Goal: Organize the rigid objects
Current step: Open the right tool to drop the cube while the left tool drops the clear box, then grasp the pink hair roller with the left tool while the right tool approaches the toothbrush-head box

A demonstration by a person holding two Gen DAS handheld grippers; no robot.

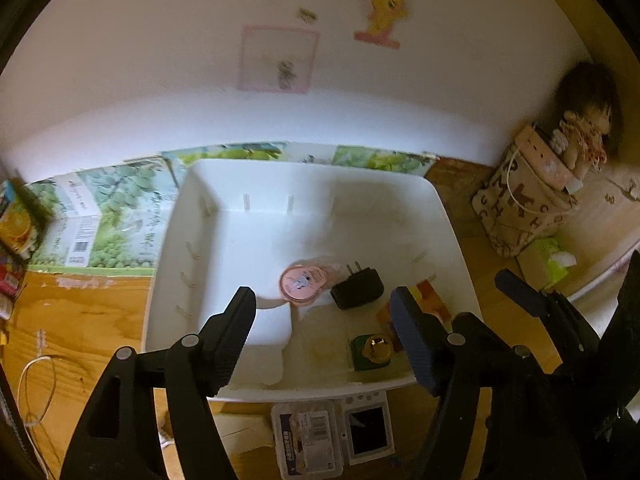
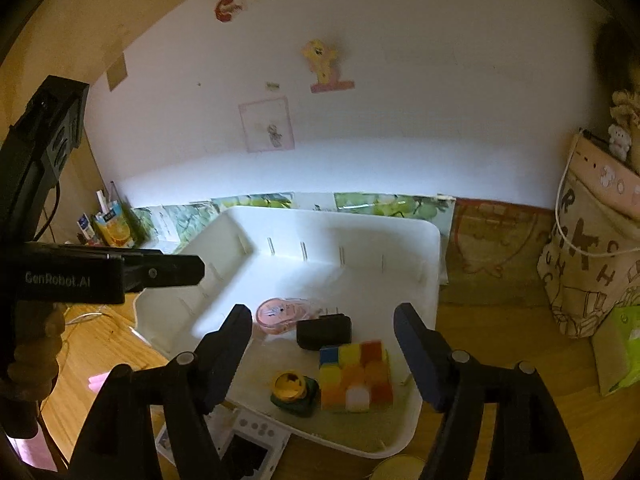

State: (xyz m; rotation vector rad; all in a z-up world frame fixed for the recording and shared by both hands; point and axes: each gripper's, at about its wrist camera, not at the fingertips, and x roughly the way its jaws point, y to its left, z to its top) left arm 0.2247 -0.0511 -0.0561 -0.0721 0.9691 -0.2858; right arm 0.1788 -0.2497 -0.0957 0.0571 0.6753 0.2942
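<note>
Two hand-held grippers hover over a white bin (image 1: 460, 236) on a wooden table (image 1: 80, 312), both with jaws spread wide and holding nothing. Inside the bin, toward its near edge, four sorted items sit close together: a pink round case (image 2: 280, 314), a black plug adapter (image 2: 324, 332) just beside it, a green bottle with a gold cap (image 2: 294, 392) and a multicoloured puzzle cube (image 2: 356, 376) nearest the bin's right wall. The left gripper (image 1: 322, 340) hangs above the bin's near rim; the right gripper (image 2: 322, 354) hangs above the cube and adapter. More items wait outside — a white handheld game device (image 1: 366, 428) and a clear packaged box (image 1: 308, 436) lie on the table just in front of the bin's near rim. The sensible next pick is likely one of these: approach from above, straddle the narrow sides squarely, then set it in the bin's open far half, away from the crowded corner.
</note>
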